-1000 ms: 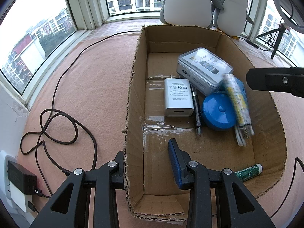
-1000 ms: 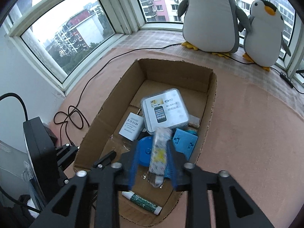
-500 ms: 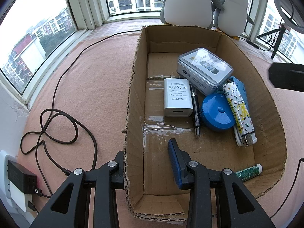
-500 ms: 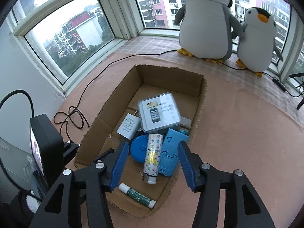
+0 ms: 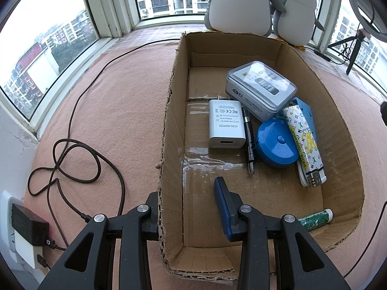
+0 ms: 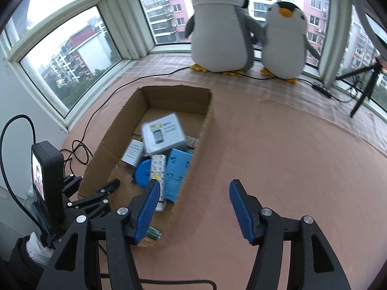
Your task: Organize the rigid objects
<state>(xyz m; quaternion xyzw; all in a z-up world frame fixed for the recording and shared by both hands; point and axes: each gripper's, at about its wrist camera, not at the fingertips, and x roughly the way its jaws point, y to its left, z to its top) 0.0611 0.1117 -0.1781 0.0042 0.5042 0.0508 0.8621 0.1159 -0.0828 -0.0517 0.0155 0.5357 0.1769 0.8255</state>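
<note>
Both grippers differ: left gripper (image 5: 188, 207) clamps the cardboard box (image 5: 169, 125) wall; right gripper (image 6: 193, 207), just opened and empty, should withdraw clear of its rim.

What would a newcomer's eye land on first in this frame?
Probably the open cardboard box on the pinkish mat, with small items crowded along its right side, notably a round blue case. Next, the two plush penguins on the sill behind it. The left gripper clamps the box's near wall.
</note>
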